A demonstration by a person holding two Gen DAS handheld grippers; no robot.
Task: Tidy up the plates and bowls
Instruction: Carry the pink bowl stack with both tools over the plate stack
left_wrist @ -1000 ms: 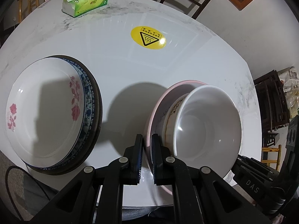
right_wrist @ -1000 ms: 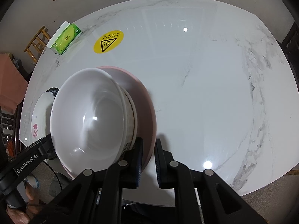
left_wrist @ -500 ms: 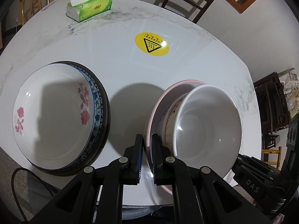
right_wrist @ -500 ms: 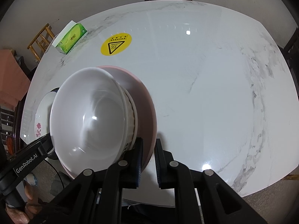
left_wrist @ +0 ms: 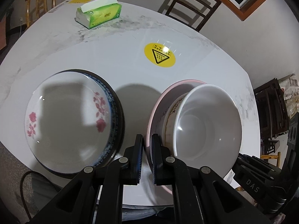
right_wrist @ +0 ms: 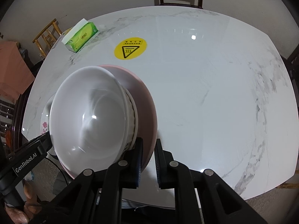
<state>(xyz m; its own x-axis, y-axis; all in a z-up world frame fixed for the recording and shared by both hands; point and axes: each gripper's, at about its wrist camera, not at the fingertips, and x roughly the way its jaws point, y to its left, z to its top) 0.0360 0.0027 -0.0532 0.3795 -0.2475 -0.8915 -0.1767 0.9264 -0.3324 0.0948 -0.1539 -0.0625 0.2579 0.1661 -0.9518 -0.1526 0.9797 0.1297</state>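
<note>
Both tools pinch the pink plate (left_wrist: 158, 108) (white bowl (left_wrist: 205, 123) aboard).

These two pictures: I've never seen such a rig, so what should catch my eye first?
First, the pink plate carrying a white bowl, pinched at opposite rims by the left gripper and the right gripper. To its left on the marble table lies a stack topped by a rose-patterned plate. Farther back are a yellow warning sticker and a green tissue box.
</note>
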